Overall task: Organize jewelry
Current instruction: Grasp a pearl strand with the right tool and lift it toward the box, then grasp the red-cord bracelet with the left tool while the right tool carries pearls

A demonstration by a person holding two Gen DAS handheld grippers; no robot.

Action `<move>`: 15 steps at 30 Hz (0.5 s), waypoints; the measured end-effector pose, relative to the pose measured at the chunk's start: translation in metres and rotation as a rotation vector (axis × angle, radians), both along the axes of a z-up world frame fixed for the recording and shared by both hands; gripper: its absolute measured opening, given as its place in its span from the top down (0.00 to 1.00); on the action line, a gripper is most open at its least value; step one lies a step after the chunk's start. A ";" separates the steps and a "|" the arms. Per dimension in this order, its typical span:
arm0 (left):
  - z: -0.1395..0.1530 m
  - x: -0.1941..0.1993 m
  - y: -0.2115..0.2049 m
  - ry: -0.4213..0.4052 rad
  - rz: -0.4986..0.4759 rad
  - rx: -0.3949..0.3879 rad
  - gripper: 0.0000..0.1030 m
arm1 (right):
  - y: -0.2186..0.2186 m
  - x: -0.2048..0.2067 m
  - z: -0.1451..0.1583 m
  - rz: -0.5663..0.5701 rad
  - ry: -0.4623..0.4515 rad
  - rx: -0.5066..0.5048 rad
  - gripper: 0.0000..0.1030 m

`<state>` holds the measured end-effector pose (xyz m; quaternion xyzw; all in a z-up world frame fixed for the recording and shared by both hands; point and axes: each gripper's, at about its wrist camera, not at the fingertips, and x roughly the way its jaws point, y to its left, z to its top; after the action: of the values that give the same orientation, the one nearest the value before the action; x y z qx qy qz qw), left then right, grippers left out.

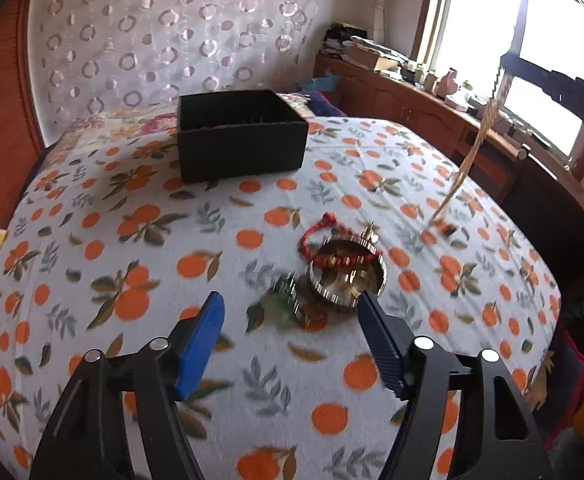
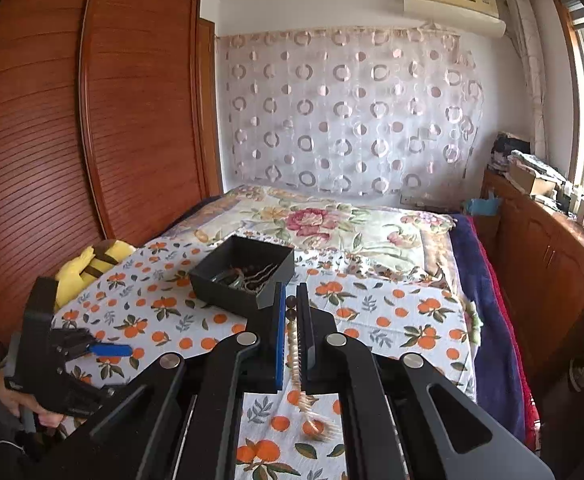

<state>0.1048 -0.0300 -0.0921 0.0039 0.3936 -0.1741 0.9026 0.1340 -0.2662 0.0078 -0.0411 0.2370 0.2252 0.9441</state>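
Overhead, right gripper (image 2: 291, 312): jaws nearly closed on a strand of pale beads with darker round ones at its top, the beaded necklace (image 2: 292, 350), which hangs straight down toward the bedspread.
Necklace from the left side: a thin golden, blurred line (image 1: 470, 160) dangling above the cloth, its lower end close to the fabric.
Left gripper (image 1: 292, 312): jaws spread wide and holding nothing, blue ribbed pads on black arms, hovering low over the loose pieces.
Loose pieces: a shiny round metal bangle (image 1: 346, 276) with a braided red cord bracelet (image 1: 324, 240) draped across its rim; just beside them a small green item (image 1: 286, 300), too blurred to name.
Box (image 2: 244, 276): matte black, rectangular, open-topped, sitting further up the bed; it holds a metal ring and dark beaded strands.
Bedspread (image 1: 132, 240): soft fleece, white, printed with oranges and leaves.
Behind: slatted wooden wardrobe (image 2: 92, 120) and sheer circle-patterned curtain (image 2: 352, 112).
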 end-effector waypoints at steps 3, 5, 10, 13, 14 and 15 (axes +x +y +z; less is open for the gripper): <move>0.002 0.020 -0.003 0.022 -0.012 -0.025 0.54 | 0.005 -0.001 -0.005 0.008 0.008 -0.001 0.94; 0.001 0.034 -0.005 0.039 -0.014 -0.024 0.61 | 0.008 -0.001 -0.008 0.013 0.014 -0.005 0.94; -0.004 0.062 -0.019 0.077 -0.057 -0.008 0.67 | 0.015 0.000 -0.017 0.027 0.029 -0.024 0.94; -0.009 0.074 -0.027 0.107 -0.088 0.011 0.67 | 0.018 0.001 -0.022 0.033 0.040 -0.030 0.94; -0.011 0.078 -0.031 0.116 -0.098 0.027 0.67 | 0.019 0.001 -0.024 0.035 0.042 -0.031 0.94; -0.013 0.080 -0.035 0.122 -0.108 0.040 0.67 | 0.019 0.001 -0.026 0.036 0.045 -0.031 0.94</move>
<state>0.1849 -0.0650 -0.1050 0.0328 0.4506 -0.2147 0.8659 0.1354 -0.2468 -0.0179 -0.0548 0.2607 0.2396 0.9336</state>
